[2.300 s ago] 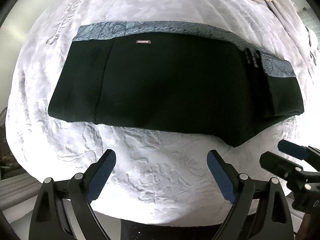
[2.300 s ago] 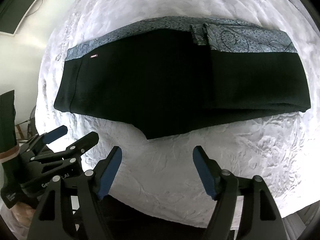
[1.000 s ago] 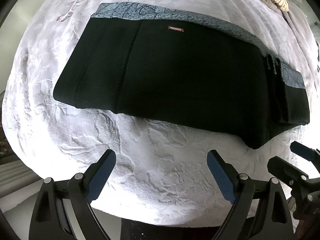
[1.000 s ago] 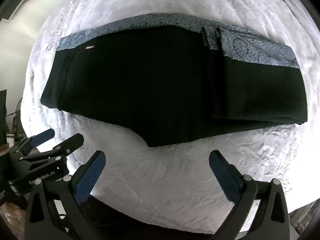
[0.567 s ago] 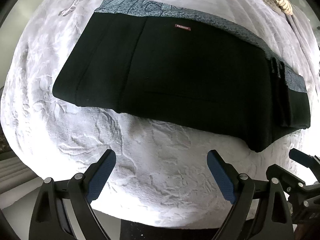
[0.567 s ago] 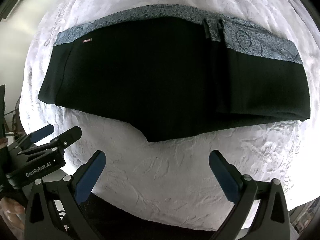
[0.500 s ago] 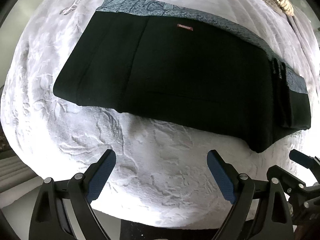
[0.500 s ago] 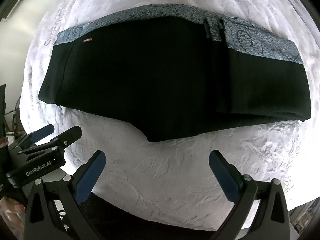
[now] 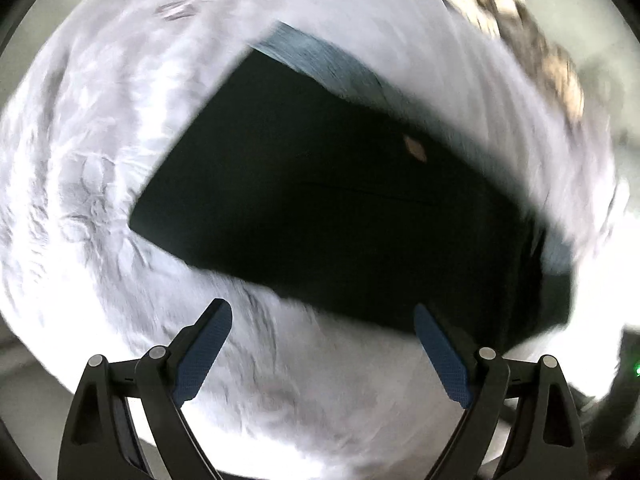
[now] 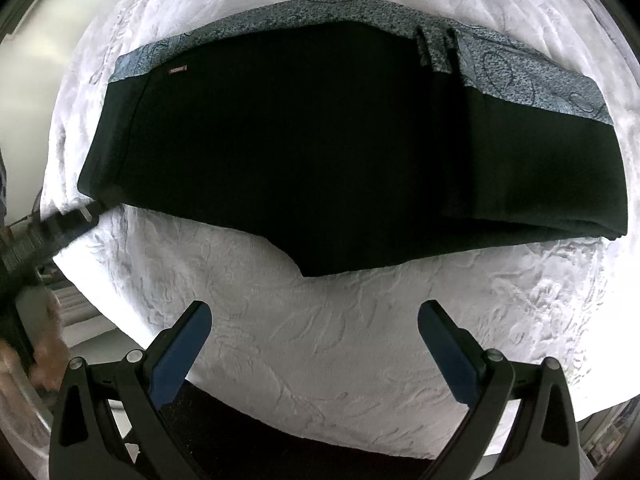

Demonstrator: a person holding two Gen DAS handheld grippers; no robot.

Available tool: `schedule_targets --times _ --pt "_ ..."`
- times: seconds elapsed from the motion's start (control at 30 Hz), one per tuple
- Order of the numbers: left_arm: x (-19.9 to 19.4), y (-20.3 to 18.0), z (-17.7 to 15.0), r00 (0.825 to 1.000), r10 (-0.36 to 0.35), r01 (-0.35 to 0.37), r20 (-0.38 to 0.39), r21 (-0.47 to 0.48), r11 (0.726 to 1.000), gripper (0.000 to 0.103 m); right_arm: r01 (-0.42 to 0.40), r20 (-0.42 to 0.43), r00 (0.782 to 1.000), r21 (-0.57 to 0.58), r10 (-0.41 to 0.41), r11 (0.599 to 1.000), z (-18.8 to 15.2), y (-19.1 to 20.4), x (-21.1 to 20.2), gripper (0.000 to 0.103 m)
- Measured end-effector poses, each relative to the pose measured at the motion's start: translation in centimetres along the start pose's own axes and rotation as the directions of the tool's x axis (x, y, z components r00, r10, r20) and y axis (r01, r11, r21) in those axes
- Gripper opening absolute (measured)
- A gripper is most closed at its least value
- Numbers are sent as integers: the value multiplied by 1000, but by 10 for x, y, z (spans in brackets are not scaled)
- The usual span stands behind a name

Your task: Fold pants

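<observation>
The black pants (image 10: 320, 152) lie flat and folded on a white embossed bedspread (image 10: 340, 340), with a blue-grey patterned waistband (image 10: 520, 68) along the far edge. In the left wrist view the pants (image 9: 340, 208) look blurred and tilted. My left gripper (image 9: 322, 312) is open and empty, just short of the pants' near edge. It also shows in the right wrist view (image 10: 60, 220), by the pants' left end. My right gripper (image 10: 314, 314) is open and empty over the bedspread, a little short of the pants' pointed near edge.
A tan patterned cloth (image 9: 532, 48) lies at the far right of the bed. The bed's near edge and a dark floor strip (image 10: 300, 436) lie below the right gripper. A white wall and floor (image 10: 24, 60) are at the left.
My left gripper has swung quickly toward the left end of the pants, blurring its view. The right gripper has stayed open and nearly still.
</observation>
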State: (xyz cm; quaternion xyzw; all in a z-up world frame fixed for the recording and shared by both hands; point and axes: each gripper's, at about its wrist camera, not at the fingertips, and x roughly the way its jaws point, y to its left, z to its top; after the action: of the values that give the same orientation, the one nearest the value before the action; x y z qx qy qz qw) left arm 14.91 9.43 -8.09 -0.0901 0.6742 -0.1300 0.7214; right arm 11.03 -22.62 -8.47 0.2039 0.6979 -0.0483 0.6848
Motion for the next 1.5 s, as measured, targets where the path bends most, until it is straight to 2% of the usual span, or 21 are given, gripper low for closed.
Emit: schedule_targets --times 0.13,0.33,0.53,0.63,0.7,0.8,0.9,0.97,1.03,1.1,1.17,1.23,1.27,1.33,1.5 --pt "8 37 13 992 -125 125 10 -123 984 93 -9 -17 1000 4 9 1000 0 -2 4 103" --pt "23 35 7 967 -256 256 21 -150 955 93 -20 -34 999 -4 20 1000 -1 1 11 103" --pt "37 30 7 958 -283 286 45 -221 932 93 -23 -43 999 -13 22 1000 4 4 16 103" --pt "41 28 11 963 -264 267 45 -242 933 93 -25 -38 999 -19 25 999 7 6 16 103" --pt "33 20 12 969 -240 248 61 -225 942 93 -34 -33 999 -17 33 999 10 7 15 103" --pt "9 3 10 962 -237 255 134 -138 957 90 -49 -3 999 -19 49 999 12 8 7 103" --pt "1 -11 14 972 -172 185 161 -71 980 71 -70 30 997 -25 70 997 22 1 -4 103" --pt "12 -15 19 990 -32 38 134 -42 998 33 -80 48 995 -38 82 996 33 1 -11 103" --pt "23 -13 19 994 35 -33 106 -27 999 33 -78 69 994 -65 82 995 49 3 -21 103" --pt "24 -23 14 987 95 -100 132 31 994 33 -78 94 992 -102 88 992 70 11 -35 103" --pt "25 -51 5 953 220 -258 207 176 950 33 -101 105 988 -143 117 985 95 24 -49 103" --pt "31 -75 -6 906 321 -396 277 282 874 33 -139 102 982 -197 161 970 120 45 -62 103" --pt "34 -83 -9 887 351 -439 301 312 842 33 -152 97 979 -222 177 963 125 58 -65 103" --pt "40 -92 -15 857 388 -498 339 352 792 33 -187 59 976 -282 211 941 142 84 -70 103" --pt "43 -98 -24 813 427 -570 395 396 719 33 -226 -75 974 -435 215 872 164 169 -55 103"
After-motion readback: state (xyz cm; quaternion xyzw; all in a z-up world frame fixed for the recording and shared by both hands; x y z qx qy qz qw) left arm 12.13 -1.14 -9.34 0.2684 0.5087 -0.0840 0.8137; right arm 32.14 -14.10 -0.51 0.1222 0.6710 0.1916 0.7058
